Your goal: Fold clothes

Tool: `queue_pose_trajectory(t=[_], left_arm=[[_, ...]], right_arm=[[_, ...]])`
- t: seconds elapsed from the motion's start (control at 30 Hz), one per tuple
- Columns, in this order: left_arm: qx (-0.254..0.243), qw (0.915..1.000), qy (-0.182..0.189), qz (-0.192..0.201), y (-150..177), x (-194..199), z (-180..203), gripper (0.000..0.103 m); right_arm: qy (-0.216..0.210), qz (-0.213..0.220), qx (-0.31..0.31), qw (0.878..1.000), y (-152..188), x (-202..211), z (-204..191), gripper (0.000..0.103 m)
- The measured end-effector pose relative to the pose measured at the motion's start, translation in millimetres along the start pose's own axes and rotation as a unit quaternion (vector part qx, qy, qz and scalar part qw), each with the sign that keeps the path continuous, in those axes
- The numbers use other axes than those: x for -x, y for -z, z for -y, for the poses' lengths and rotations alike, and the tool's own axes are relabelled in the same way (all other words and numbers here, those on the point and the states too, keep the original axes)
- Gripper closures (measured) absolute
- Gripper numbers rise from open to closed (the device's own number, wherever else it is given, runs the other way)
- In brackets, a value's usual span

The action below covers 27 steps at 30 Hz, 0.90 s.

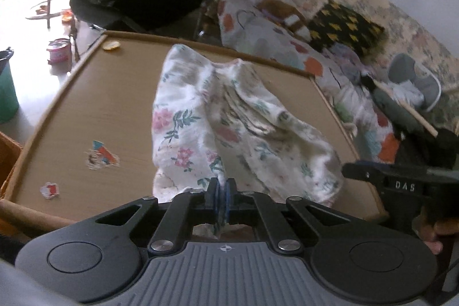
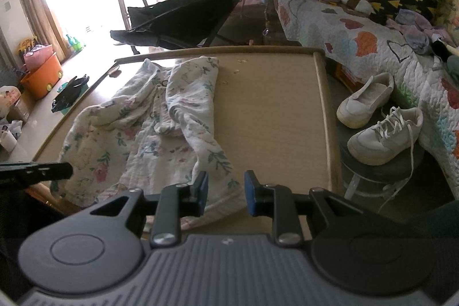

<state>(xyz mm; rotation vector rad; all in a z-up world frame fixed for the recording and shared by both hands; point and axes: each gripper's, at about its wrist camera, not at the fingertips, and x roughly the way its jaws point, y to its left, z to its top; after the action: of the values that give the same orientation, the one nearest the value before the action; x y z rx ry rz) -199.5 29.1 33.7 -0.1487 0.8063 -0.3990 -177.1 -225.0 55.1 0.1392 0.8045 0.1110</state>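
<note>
While the left gripper [image 1: 221, 189] pinches the flowery cloth [image 1: 229, 122] lying on the surface [image 1: 94, 105] and the right gripper [image 2: 225, 188] waits open, the thin bit could slip out.

White floral garment [image 1: 218, 116], tan table [image 1: 86, 105], black chair [image 2: 195, 13]

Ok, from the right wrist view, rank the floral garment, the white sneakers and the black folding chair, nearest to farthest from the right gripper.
1. Floral garment: just ahead-left of the right gripper, on the table.
2. White sneakers: off to the right, beside the table.
3. Black folding chair: beyond the table's far edge.
</note>
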Motion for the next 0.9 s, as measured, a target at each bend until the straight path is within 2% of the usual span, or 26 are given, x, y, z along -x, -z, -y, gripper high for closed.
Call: queue_pose_trajectory(t=[0.43,0.9], left_arm=[[-0.004,0.9980,0.010,-0.062,1,-39,10,0.099],[-0.011,0.9976,0.006,-0.068,-1,-50,18,0.097]], right_arm=[[-0.007,-0.008,0.024,1.000,1,-3,-7,0.076],[-0.008,-0.017,0.027,0.999,3,-7,-7,0.076]])
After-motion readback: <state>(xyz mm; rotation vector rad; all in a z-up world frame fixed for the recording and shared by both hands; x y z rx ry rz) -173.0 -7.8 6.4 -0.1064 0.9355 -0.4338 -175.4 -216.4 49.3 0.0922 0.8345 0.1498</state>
